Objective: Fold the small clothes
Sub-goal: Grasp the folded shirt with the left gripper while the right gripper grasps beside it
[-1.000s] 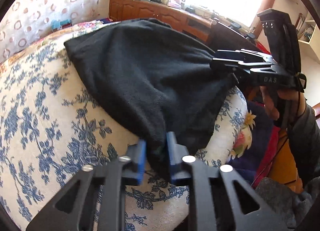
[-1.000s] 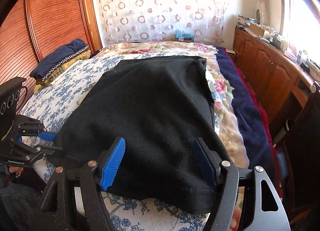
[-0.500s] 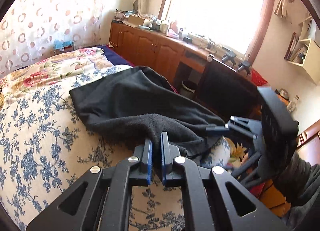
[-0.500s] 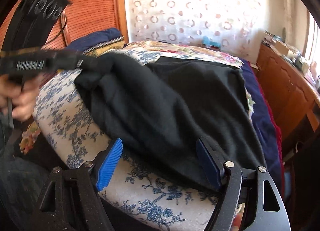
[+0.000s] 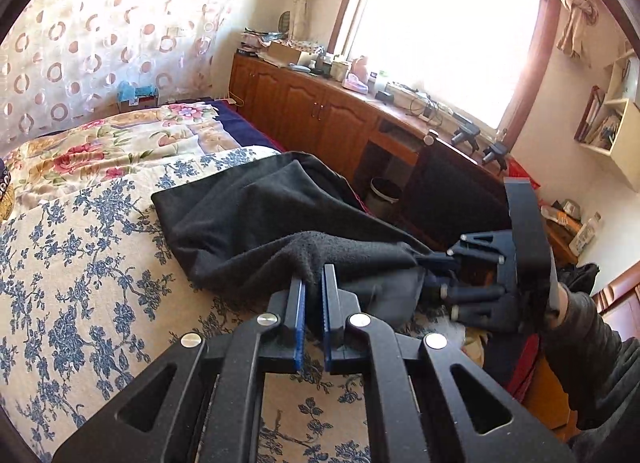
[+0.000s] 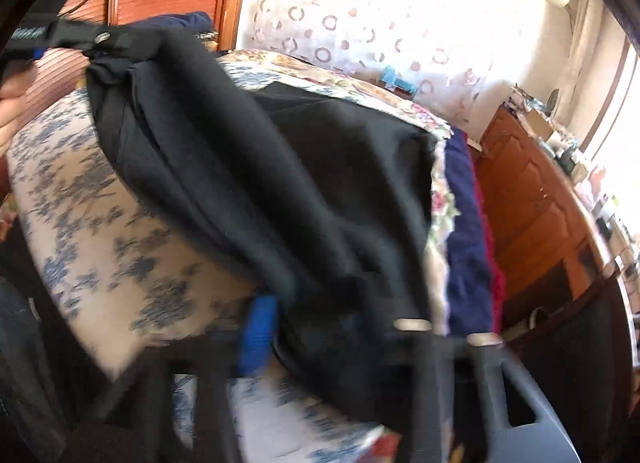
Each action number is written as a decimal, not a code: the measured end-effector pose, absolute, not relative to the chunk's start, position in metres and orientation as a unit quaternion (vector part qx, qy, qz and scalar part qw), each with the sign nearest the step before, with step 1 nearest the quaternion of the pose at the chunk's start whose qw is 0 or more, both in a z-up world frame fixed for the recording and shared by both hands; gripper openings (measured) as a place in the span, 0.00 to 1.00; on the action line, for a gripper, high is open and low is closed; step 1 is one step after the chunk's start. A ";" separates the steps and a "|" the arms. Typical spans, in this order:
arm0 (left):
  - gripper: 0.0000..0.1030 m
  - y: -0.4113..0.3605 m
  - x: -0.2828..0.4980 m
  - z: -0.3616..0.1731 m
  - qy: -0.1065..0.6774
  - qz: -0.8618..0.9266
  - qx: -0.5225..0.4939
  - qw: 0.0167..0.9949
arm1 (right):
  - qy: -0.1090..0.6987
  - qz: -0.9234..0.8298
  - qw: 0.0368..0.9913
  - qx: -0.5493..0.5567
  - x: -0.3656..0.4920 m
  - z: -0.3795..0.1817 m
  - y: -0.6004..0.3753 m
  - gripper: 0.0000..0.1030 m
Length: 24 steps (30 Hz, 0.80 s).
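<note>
Black garment (image 5: 256, 219) spread over blue-flowered bedspread (image 5: 80, 263), far part lying flat, near edge lifted off the bed at two corners. Left corner bunched and pinched between blue pads (image 5: 298, 311) of left gripper (image 5: 314, 291), jaws drawn nearly together on the fabric, at 6 o'clock in the left wrist view. Right corner reaching to 3 o'clock in that view, into right gripper (image 5: 434, 263), held by a hand in a dark sleeve (image 5: 588, 335). Seen from the right wrist view, heavily blurred: right gripper (image 6: 304, 327) at 6 o'clock, jaws closing, black cloth draped between them, one blue pad (image 6: 258, 333) showing beside the fabric, the other hidden under it; firm contact impossible to tell through the blur. Left gripper (image 6: 86, 41) at 10 o'clock there, raised, cloth hanging from it in a taut fold. Wooden cabinet (image 5: 320, 119) under a bright window (image 5: 448, 27) at 1 o'clock beyond the bed. Floral quilt (image 5: 120, 143) at 10 o'clock behind the garment.
</note>
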State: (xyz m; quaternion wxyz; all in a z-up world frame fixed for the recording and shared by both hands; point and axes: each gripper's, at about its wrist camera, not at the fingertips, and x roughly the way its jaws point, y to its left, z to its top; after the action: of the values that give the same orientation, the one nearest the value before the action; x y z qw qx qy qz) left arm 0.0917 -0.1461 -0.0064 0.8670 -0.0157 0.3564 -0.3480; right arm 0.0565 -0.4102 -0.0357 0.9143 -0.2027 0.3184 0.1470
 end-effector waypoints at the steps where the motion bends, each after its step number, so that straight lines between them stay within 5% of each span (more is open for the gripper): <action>1: 0.07 -0.144 0.096 -0.006 0.355 -0.343 -0.017 0.870 | 0.308 0.148 0.917 -0.206 0.064 -0.024 -0.410 0.15; 9: 0.07 -0.130 0.153 0.000 0.341 -0.273 -0.022 0.899 | 0.243 0.149 0.930 -0.233 0.155 0.048 -0.375 0.11; 12: 0.17 -0.119 0.178 -0.001 0.341 -0.252 -0.042 0.904 | 0.264 0.154 0.920 -0.246 0.203 0.043 -0.355 0.11; 16: 0.44 -0.102 0.199 -0.003 0.329 -0.228 -0.051 0.915 | 0.301 0.168 0.911 -0.226 0.251 0.026 -0.353 0.12; 19: 0.44 -0.098 0.211 -0.010 0.339 -0.219 -0.043 0.914 | 0.307 0.177 0.915 -0.191 0.269 0.028 -0.366 0.12; 21: 0.44 -0.099 0.219 -0.020 0.351 -0.215 -0.034 0.911 | 0.303 0.172 0.922 -0.170 0.277 0.034 -0.373 0.24; 23: 0.44 -0.101 0.227 -0.032 0.366 -0.213 -0.031 0.905 | 0.284 0.151 0.936 -0.144 0.279 0.041 -0.386 0.52; 24: 0.44 -0.104 0.231 -0.040 0.378 -0.214 -0.029 0.900 | 0.281 0.145 0.941 -0.124 0.280 0.041 -0.391 0.56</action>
State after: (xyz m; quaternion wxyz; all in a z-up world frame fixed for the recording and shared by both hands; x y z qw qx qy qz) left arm 0.2315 -0.1039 -0.0403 0.9003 -0.0295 0.3778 -0.2142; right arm 0.2796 -0.3909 0.0412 0.9407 -0.1241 0.2807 0.1448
